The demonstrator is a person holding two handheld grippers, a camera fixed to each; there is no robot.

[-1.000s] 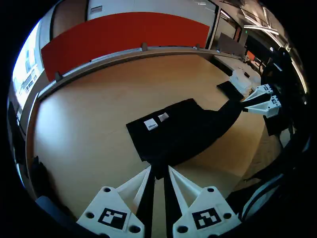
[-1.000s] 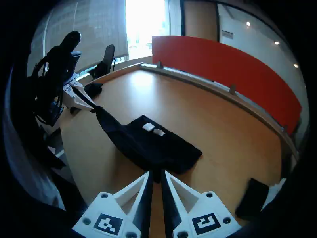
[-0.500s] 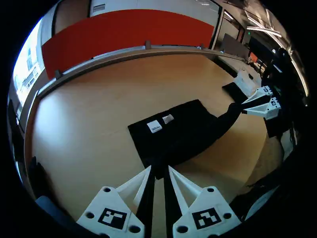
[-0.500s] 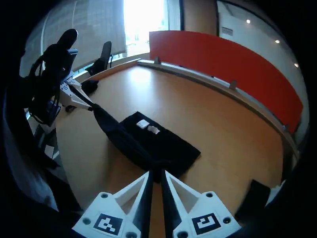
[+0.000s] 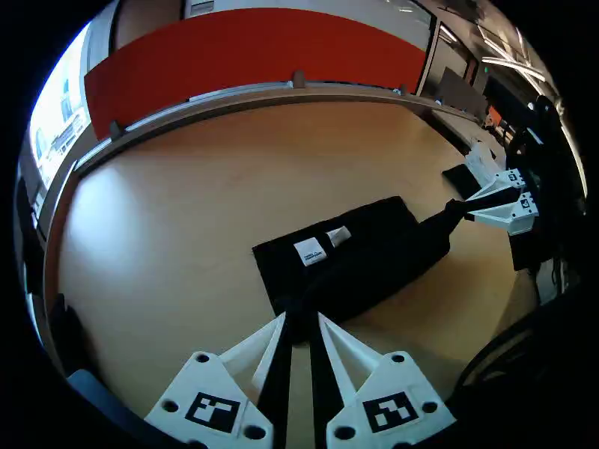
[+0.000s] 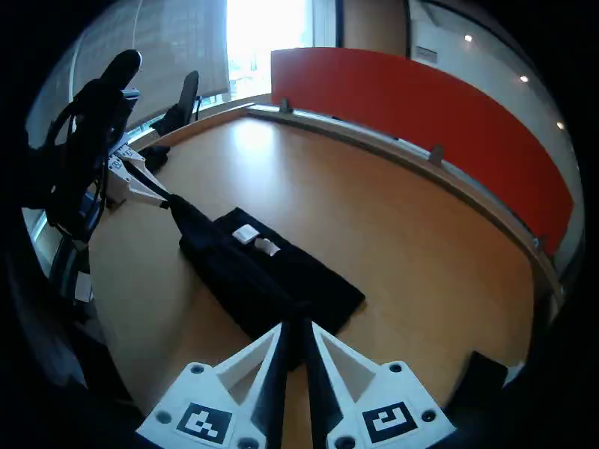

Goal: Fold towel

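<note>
Left gripper (image 5: 300, 318), 6 o'clock in the left gripper view: fingers clamped on one corner of the single black cloth towel (image 5: 367, 254). Right gripper (image 6: 293, 325), 6 o'clock in the right gripper view: pinching a second corner. Towel body lies on the light wooden table (image 5: 172, 224). Two white labels (image 5: 309, 251) sit on top of it. One red partition panel (image 5: 254, 52) at 12 o'clock.

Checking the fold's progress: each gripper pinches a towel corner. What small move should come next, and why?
Probably carry both corners forward over the towel toward its far edge beside the white labels, then lower. The left gripper and right gripper each clamp a near corner, with that edge stretched between them above the table.
</note>
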